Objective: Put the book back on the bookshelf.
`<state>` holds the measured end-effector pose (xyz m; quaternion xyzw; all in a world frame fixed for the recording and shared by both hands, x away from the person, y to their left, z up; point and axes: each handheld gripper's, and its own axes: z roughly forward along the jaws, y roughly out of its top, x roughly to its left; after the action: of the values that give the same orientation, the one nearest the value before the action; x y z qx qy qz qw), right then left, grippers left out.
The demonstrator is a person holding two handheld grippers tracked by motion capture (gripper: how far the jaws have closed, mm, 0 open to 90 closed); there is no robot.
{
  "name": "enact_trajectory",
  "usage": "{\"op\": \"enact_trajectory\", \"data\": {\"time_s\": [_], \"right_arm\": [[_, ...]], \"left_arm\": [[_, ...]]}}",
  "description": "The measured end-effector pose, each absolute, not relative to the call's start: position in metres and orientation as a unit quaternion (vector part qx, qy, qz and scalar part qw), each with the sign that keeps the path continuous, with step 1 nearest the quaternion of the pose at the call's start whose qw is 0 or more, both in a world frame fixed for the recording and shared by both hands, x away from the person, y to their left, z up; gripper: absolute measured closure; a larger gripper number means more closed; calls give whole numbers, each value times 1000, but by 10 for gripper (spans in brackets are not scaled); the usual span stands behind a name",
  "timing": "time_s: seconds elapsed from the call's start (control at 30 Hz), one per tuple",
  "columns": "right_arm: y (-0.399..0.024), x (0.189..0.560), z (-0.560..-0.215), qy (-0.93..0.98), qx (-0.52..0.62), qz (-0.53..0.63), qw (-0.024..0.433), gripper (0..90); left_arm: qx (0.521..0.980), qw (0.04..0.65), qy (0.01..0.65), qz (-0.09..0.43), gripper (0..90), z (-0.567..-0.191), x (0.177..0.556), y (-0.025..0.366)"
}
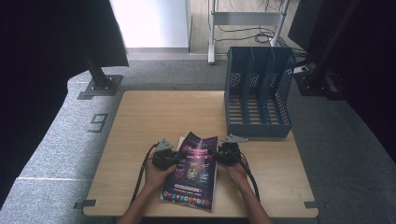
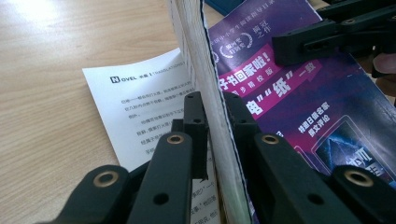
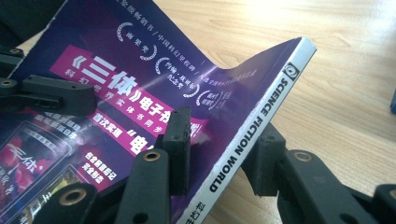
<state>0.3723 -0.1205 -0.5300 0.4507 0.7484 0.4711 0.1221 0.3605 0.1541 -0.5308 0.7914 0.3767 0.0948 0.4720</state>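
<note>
A purple magazine (image 1: 192, 171) lies on the near middle of the wooden table (image 1: 140, 121), cover up, and I have a gripper at each of its long edges. My left gripper (image 1: 175, 158) is clamped on the left, open-page edge; in the left gripper view its jaws press the page block from both sides. My right gripper (image 1: 215, 155) straddles the spine on the right: one jaw sits on the cover, the other outside the spine, but I cannot tell whether the pads are pressing yet.

What could go wrong, as I judge it: the cover already bows upward between the two grips, so pushing the grippers toward each other could crease it. The left grip takes the pages near their edge, so a lift could let the block fan open or slip out. A loose white printed sheet (image 2: 135, 107) lies under the magazine's left side and could be dragged along or pinched.

Writing I can read: the spine says "SCIENCE FICTION WORLD". The cover carries pink banners with Chinese text, including "三体". The loose sheet is headed "NOVEL". A "9" (image 1: 97, 122) is marked on the grey floor, far left. A blue slotted file rack (image 1: 258, 91) stands at the far right of the table.
</note>
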Motion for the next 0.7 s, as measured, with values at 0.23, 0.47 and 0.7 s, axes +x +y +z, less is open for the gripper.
{"op": "enact_trajectory", "data": {"time_s": [0.23,0.47,0.7], "right_arm": [[-121,368,-522,746,440,484,126,656],[-123,363,-513,738,431,501,137,665],[-125,359,-506,728,422,518,153,674]], "left_arm": [[786,483,375,96,818,-526,360,158],[779,495,372,98,818,-522,358,160],[768,513,369,104,819,-515,356,163]]}}
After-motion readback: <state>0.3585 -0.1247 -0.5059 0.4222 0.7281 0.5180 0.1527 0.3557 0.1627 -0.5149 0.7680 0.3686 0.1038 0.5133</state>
